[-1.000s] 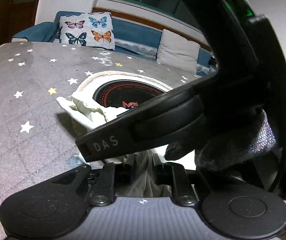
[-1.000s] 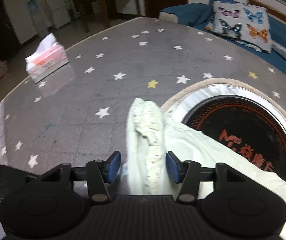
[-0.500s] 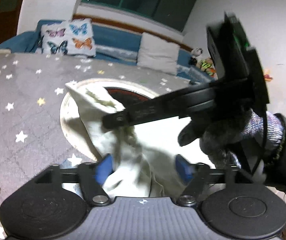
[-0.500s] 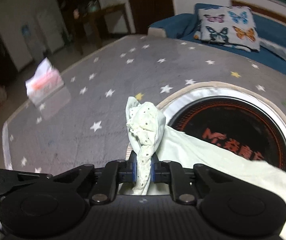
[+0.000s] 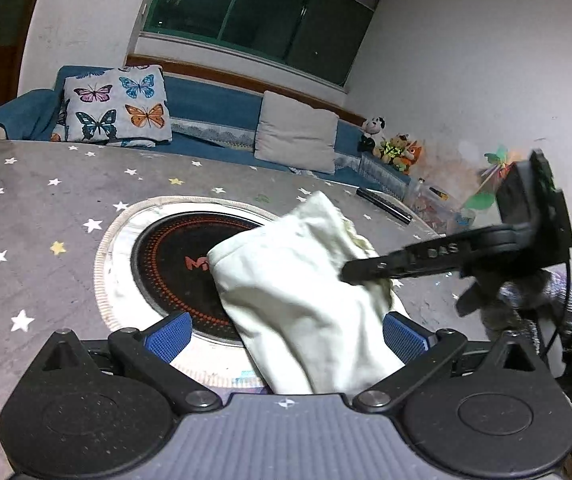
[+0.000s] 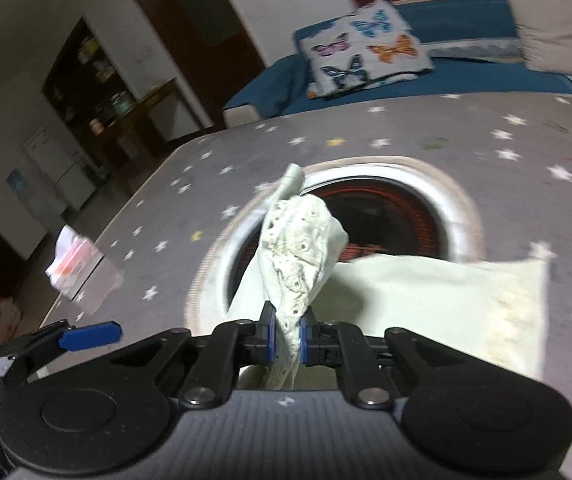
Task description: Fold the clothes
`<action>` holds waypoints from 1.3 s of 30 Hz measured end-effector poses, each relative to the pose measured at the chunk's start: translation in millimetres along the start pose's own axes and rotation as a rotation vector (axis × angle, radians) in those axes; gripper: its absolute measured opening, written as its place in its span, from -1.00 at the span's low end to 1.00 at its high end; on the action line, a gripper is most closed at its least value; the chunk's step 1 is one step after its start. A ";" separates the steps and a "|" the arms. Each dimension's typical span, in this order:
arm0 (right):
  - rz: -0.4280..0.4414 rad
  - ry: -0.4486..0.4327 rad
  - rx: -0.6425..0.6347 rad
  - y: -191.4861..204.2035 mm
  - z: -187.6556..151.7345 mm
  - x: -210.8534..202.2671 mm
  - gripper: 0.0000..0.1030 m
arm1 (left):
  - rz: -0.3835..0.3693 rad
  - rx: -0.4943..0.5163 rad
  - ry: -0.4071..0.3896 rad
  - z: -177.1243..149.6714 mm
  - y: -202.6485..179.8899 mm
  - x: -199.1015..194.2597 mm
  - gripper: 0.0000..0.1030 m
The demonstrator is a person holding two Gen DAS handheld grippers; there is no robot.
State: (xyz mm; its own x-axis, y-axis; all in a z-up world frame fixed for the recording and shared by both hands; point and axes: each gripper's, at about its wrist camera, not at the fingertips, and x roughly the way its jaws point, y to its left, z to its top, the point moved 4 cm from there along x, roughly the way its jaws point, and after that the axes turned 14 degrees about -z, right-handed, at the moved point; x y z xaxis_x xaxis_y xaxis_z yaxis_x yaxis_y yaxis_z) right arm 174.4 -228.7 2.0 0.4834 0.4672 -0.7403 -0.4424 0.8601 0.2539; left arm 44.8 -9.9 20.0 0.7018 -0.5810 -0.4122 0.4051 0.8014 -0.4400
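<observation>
Our right tool [image 6: 285, 338] pinches the soft, limp garment's [image 6: 426, 304] lace hem; our left tool [image 5: 284, 334], pads apart, straddles cloth.

Left hand-held gripper [image 5: 286, 334]: black linkage arms, silver screws, blue ribbed pads, grey ridged body. Right hand-held gripper [image 6: 285, 334] alike, "DAS" marking; grey knit glove [image 5: 526, 292], dark sleeve.

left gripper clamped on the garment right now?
No: the left gripper stands wide open, its blue pads apart on either side of the pale garment.
</observation>
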 end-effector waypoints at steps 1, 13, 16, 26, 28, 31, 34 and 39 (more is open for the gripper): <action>-0.005 -0.002 0.016 -9.9 -1.6 -2.3 -0.81 | 0.003 0.001 0.006 0.6 -1.4 4.4 1.00; 0.030 -0.038 0.140 -81.1 -6.0 -17.3 -0.81 | 0.030 0.013 0.094 -1.2 -14.8 49.3 1.00; 0.023 -0.049 0.169 -95.0 -6.0 -18.9 -0.81 | 0.038 0.015 0.110 -1.2 -16.1 57.2 1.00; -0.019 -0.042 0.228 -129.2 -19.6 -10.0 -0.75 | 0.053 0.051 0.160 -5.5 -22.7 81.4 1.00; -0.055 -0.052 0.208 -130.7 -21.6 -12.8 -0.61 | 0.057 0.065 0.170 -7.0 -23.8 84.4 1.00; -0.105 -0.071 0.180 -132.4 -24.8 -19.3 -0.61 | 0.053 0.090 0.180 -8.9 -27.4 86.6 1.00; -0.157 -0.118 0.138 -127.5 -26.8 -36.0 -0.61 | 0.049 0.119 0.192 -11.9 -32.4 89.6 1.00; -0.114 -0.152 0.026 -99.6 -39.6 -63.5 -0.61 | 0.041 0.195 0.210 -18.6 -45.0 96.1 0.98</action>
State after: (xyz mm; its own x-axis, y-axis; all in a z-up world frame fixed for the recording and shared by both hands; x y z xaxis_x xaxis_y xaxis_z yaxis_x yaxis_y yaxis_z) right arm 157.9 -352.1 -0.9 0.6386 0.3905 -0.6631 -0.3594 0.9133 0.1917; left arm 83.1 -104.4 -14.6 0.5913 -0.5479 -0.5917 0.4982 0.8252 -0.2661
